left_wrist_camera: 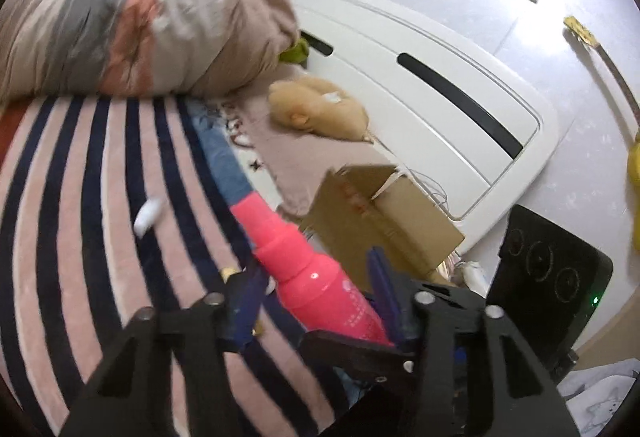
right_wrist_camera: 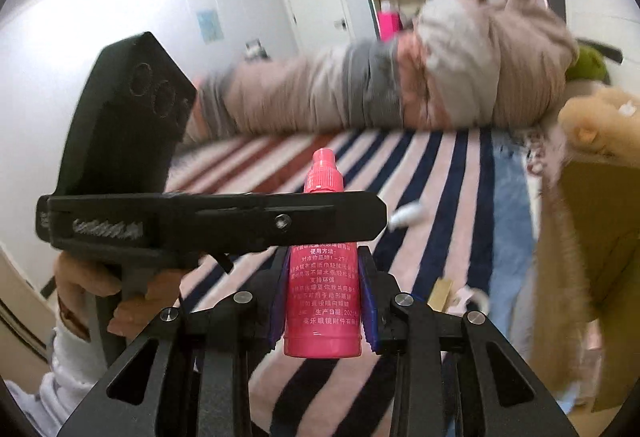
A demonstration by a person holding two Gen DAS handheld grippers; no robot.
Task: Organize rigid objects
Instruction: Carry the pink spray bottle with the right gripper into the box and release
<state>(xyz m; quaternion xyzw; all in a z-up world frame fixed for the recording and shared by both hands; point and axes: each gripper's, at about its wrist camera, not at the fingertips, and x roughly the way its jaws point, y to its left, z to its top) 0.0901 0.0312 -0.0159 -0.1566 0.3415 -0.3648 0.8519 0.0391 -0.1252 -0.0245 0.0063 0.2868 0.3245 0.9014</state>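
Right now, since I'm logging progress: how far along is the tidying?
Done: nothing visibly; the inside of the cardboard box is hidden. In hand: the right gripper clamps the pink bottle in its jaws; the left gripper brackets it too, contact unclear. Left: probably stowing the bottle, then the small white item lying on the striped blanket.

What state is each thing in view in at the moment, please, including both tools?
pink bottle: capped, held clear of the striped cover.
right tool: shut on the pink bottle.
left tool: fingers either side of the pink bottle; whether they press on it cannot be told.
cardboard box: flaps open.
small white object: lying loose on the striped cover.
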